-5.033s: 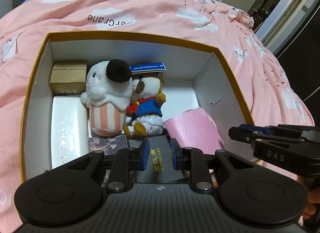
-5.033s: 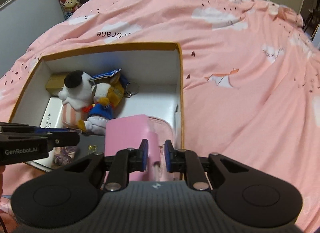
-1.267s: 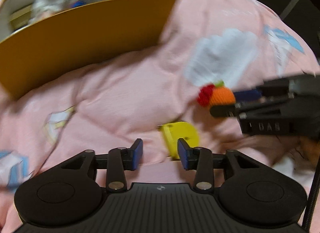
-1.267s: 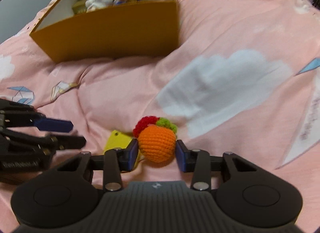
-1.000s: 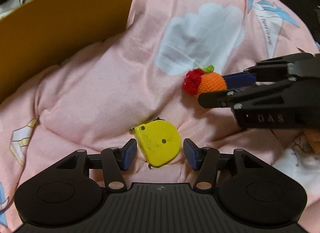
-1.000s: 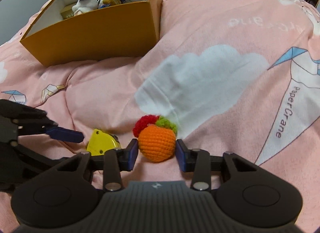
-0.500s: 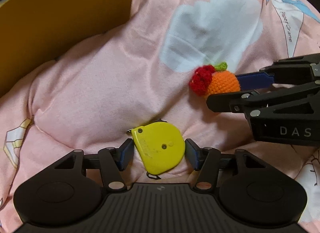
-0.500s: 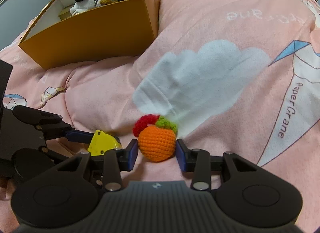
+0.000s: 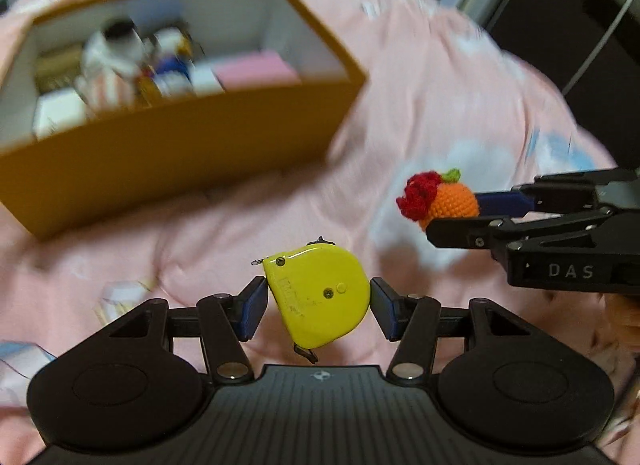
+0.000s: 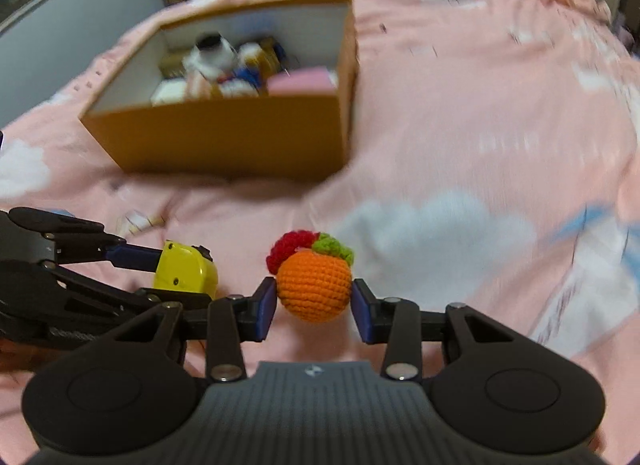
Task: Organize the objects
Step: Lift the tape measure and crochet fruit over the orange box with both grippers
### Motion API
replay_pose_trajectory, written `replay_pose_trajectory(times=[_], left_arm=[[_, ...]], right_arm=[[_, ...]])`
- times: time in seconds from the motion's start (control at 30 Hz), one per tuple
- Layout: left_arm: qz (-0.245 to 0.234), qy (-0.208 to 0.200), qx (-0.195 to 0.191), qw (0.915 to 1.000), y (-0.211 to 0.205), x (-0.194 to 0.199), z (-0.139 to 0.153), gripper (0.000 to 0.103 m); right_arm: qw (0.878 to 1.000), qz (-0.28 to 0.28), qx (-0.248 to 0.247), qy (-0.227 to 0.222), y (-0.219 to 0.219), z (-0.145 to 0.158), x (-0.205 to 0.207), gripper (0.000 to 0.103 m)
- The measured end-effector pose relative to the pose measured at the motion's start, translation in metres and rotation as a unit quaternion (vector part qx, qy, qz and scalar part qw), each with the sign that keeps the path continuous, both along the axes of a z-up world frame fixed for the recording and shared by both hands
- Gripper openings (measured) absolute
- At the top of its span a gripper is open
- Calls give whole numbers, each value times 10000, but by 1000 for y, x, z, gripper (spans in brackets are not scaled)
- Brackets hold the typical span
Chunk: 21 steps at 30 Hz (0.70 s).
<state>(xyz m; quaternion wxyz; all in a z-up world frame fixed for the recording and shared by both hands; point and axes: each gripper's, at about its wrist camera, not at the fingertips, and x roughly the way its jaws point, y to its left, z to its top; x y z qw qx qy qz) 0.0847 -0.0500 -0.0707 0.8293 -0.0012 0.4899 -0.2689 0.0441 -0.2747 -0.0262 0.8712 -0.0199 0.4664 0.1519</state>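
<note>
Contents of the open box (image 9: 180, 161) are being smeared by motion blur in both views; a white plush (image 9: 116, 49) and a pink item (image 9: 256, 69) are just being made out, the rest cannot be told apart. Print on the pink bedspread (image 10: 480, 113) is being blurred past reading. The embossed label on the yellow tape measure (image 9: 320, 297) is too small to read. The orange crochet ball (image 9: 456, 199) is being partly covered by a black finger in the left wrist view.

tape measure (image 9: 320, 295) left of crocheted fruit (image 9: 444, 199), box (image 9: 168, 157) behind both.
</note>
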Motion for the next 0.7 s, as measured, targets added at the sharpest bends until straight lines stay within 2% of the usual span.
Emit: replay_pose_trajectory(times=[0.13,0.3,0.5,0.7], left_arm=[[358,-496,-209,9979,10,13,37,64],[607,-1083,-374,9916,21,31,77,64],[929,-1086,-375,9890,28,80,86,64],[931,-868,-290,9914,28,125,68,64]], right_arm=[[9985,312,-31,-447,11,30,13,42],[9939,621,263,-870,20,70,33,42],[9856,947,-58,-1397,40,100,64,42],[9767,1202,-606,-1669,56,94,110,42]])
